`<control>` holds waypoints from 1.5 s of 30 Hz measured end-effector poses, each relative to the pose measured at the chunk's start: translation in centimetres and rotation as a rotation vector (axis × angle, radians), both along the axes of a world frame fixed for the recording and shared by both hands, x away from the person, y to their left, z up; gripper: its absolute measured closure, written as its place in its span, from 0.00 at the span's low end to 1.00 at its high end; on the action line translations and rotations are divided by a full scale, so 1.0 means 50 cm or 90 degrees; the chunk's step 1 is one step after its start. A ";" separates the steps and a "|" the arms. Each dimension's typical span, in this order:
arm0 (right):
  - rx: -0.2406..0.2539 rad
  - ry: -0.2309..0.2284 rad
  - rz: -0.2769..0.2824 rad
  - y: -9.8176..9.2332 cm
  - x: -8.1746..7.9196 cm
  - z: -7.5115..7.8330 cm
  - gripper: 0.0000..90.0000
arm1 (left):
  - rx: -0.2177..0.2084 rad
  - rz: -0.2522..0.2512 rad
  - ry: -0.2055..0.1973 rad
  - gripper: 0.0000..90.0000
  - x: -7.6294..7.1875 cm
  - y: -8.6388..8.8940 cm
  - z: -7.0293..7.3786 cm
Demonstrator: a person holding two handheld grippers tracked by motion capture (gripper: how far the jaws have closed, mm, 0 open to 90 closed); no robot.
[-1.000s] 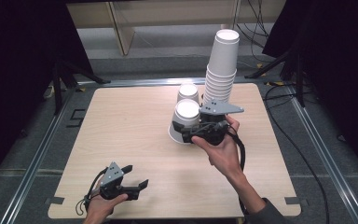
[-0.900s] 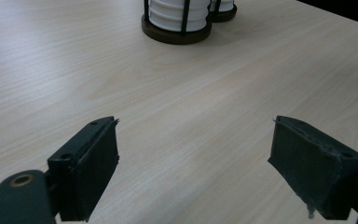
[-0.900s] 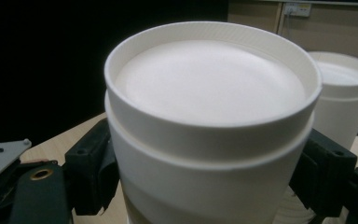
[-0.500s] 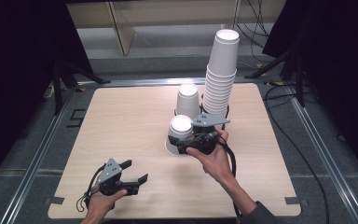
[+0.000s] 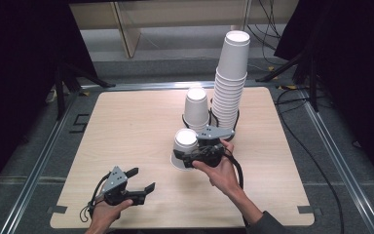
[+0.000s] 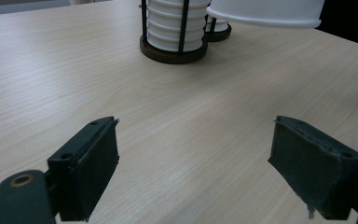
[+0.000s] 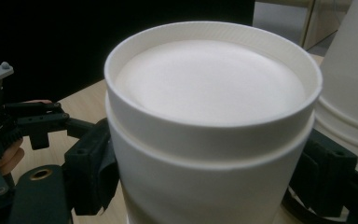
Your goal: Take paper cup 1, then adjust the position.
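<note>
Right tool (image 5: 191, 157) is clamping an upturned paper cup (image 5: 185, 147) near the worktop's (image 5: 126, 126) centre. Left tool (image 5: 139, 180) is resting, jaws apart, by the near edge.

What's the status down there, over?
Right gripper shut on upside-down paper cup. Left gripper open, idle near table's front edge. Cup stacks close behind.

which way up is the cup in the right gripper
Upside down: the cup in the right gripper shows its closed base on top and its wide rim lowest.
</note>
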State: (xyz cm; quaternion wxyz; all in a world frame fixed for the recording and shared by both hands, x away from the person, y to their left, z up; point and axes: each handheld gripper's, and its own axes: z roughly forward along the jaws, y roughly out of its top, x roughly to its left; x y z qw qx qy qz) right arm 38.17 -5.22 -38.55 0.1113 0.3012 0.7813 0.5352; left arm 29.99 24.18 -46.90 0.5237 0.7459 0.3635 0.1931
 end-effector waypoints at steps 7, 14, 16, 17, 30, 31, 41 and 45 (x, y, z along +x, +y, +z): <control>-0.007 0.016 0.012 0.011 -0.005 -0.012 0.23 | 0.004 -0.002 -0.004 0.16 0.000 -0.002 0.002; -0.007 0.020 0.021 0.026 -0.012 -0.022 0.23 | -0.028 -0.010 -0.008 0.16 0.000 -0.009 0.003; -0.007 0.019 0.024 0.032 -0.012 -0.025 0.23 | -0.026 -0.015 -0.016 0.16 0.000 -0.013 0.006; -0.007 0.023 0.025 0.033 -0.012 -0.025 0.23 | -0.025 -0.019 -0.017 0.16 -0.001 -0.015 0.007; -0.006 0.018 0.050 0.062 -0.021 -0.035 0.23 | -0.043 -0.050 -0.058 0.16 0.007 -0.058 0.006; -0.006 0.014 0.063 0.065 -0.020 -0.035 0.23 | -0.030 -0.047 -0.051 0.16 0.006 -0.057 0.007; -0.007 0.010 0.087 0.094 -0.032 -0.042 0.23 | -0.025 -0.054 -0.053 0.16 0.015 -0.076 -0.001; -0.013 0.008 0.087 0.101 -0.039 -0.042 0.23 | -0.035 -0.057 -0.061 0.10 0.018 -0.081 -0.004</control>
